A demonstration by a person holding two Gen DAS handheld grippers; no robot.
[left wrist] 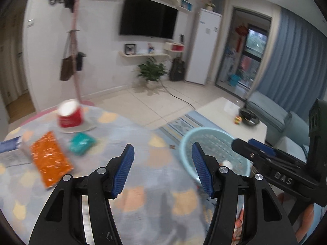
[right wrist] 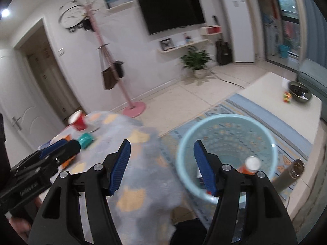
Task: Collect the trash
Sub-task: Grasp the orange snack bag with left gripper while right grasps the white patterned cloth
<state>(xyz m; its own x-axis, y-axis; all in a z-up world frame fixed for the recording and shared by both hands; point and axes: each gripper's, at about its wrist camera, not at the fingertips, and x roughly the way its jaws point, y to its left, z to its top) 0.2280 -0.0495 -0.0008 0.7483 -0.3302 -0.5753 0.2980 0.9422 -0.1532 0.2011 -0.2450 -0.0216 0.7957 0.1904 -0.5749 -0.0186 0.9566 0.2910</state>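
Observation:
A light blue basket (left wrist: 214, 140) stands on the floor beside the table; it also shows in the right wrist view (right wrist: 226, 126), with an orange bottle with a white cap (right wrist: 250, 165) inside. On the table lie an orange packet (left wrist: 50, 157) and a teal packet (left wrist: 81, 143), the teal one also in the right wrist view (right wrist: 86, 139). My left gripper (left wrist: 162, 159) is open and empty over the table's right edge. My right gripper (right wrist: 161, 157) is open and empty between table edge and basket; it also shows in the left wrist view (left wrist: 251, 149).
A red cup (left wrist: 69, 114) on a white saucer stands at the table's far side. A white box and blue item (left wrist: 12, 145) lie at the left edge. A metal flask (right wrist: 292, 173) lies by the basket. A coffee table (right wrist: 276, 96) and sofa stand beyond.

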